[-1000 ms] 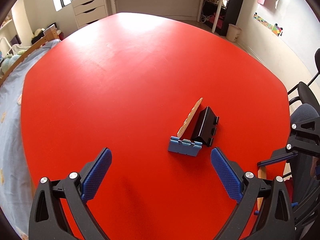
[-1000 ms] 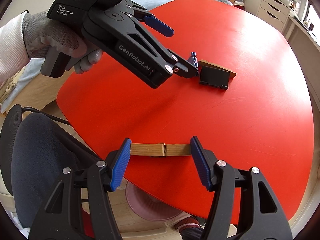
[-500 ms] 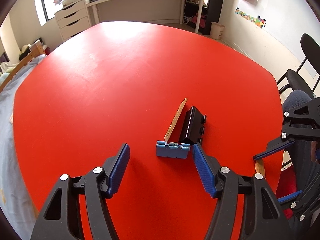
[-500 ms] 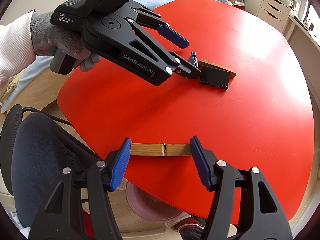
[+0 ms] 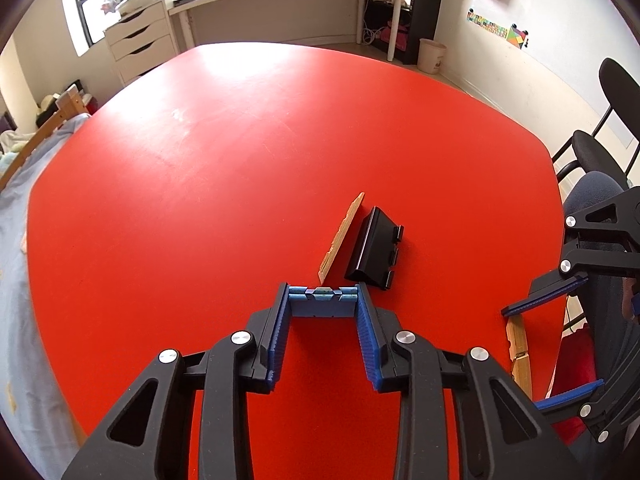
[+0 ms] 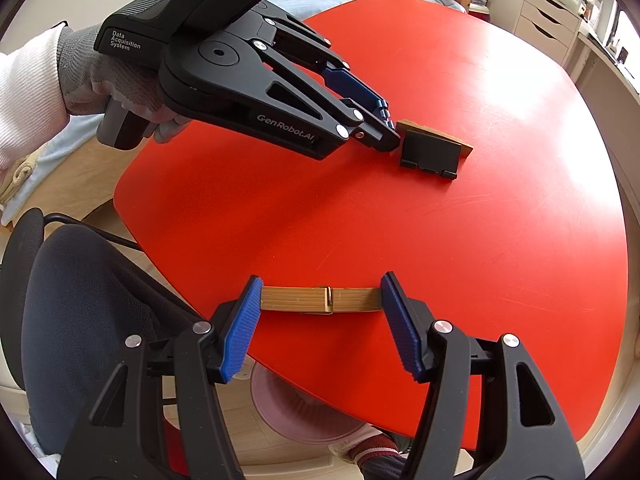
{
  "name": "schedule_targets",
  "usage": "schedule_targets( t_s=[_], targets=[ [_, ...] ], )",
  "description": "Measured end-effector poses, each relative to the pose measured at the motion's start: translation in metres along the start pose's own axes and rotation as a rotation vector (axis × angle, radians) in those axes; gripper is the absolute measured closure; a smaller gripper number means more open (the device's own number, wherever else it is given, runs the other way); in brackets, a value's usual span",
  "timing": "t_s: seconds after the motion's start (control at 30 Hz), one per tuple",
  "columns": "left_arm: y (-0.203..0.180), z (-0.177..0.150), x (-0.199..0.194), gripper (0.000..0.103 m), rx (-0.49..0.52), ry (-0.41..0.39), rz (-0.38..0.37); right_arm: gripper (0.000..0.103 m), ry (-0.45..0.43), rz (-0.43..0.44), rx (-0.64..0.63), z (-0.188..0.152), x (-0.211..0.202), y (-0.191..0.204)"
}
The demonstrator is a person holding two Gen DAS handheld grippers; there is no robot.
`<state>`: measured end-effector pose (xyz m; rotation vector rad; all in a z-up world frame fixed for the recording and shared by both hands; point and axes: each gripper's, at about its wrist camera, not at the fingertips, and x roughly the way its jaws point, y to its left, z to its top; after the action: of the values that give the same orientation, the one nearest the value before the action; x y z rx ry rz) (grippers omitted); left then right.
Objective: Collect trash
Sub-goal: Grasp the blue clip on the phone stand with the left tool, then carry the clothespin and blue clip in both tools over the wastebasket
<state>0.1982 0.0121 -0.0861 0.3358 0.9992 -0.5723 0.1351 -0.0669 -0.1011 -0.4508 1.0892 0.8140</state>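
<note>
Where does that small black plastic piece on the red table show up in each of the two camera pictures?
Left wrist view: the black plastic piece sits right of centre, just beyond the left gripper, right of a thin wooden strip.
Right wrist view: it lies in the upper right, at the tip of the left gripper.
Shared landmark: the wooden strip, which lies alongside it.

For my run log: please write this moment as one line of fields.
left gripper: shut on blue clip | right gripper: shut on wooden clothespin | left on red table: black clip, wooden piece

Blue clip [image 5: 322, 304], wooden peg [image 6: 320, 300], both pinched
</note>
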Motion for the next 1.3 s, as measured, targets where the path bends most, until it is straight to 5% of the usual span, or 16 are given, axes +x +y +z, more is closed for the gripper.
schedule_targets(
  t_s=[0.33, 0.97, 1.3],
  targets=[
    [-0.003, -0.004, -0.015, 0.072, -0.085, -0.010, 0.082, 0.043, -0.003, 0.000, 0.002, 0.000, -0.002, -0.002],
    [-0.024, -0.016, -0.080, 0.072, -0.440, -0.096, 0.163, 0.043, -0.099, -0.037, 0.053, 0.005, -0.051, -0.030],
    [-0.059, -0.026, -0.111, 0.072, -0.477, -0.123, 0.194, 0.043, -0.175, -0.038, 0.080, -0.015, -0.097, -0.036]
  ],
)
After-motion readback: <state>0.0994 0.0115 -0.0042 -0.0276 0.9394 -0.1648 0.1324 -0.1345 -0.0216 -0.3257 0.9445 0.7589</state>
